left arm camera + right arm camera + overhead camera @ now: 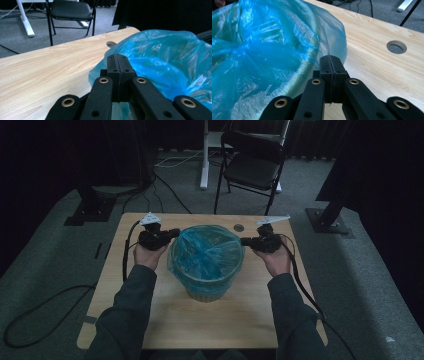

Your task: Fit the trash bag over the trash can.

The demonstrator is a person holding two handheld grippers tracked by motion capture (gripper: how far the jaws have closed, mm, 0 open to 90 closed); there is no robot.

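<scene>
**Blue bag lining a small bin**

A thin, translucent blue plastic bag (206,251) sits inside a small round, pale bin (204,293) that stands upright in the middle of the wooden counter (160,320). The film is crinkled and glossy. Its mouth is folded out over the bin's rim and puffs loosely beyond it on both sides, while the middle sags inward in gathered creases.
</scene>
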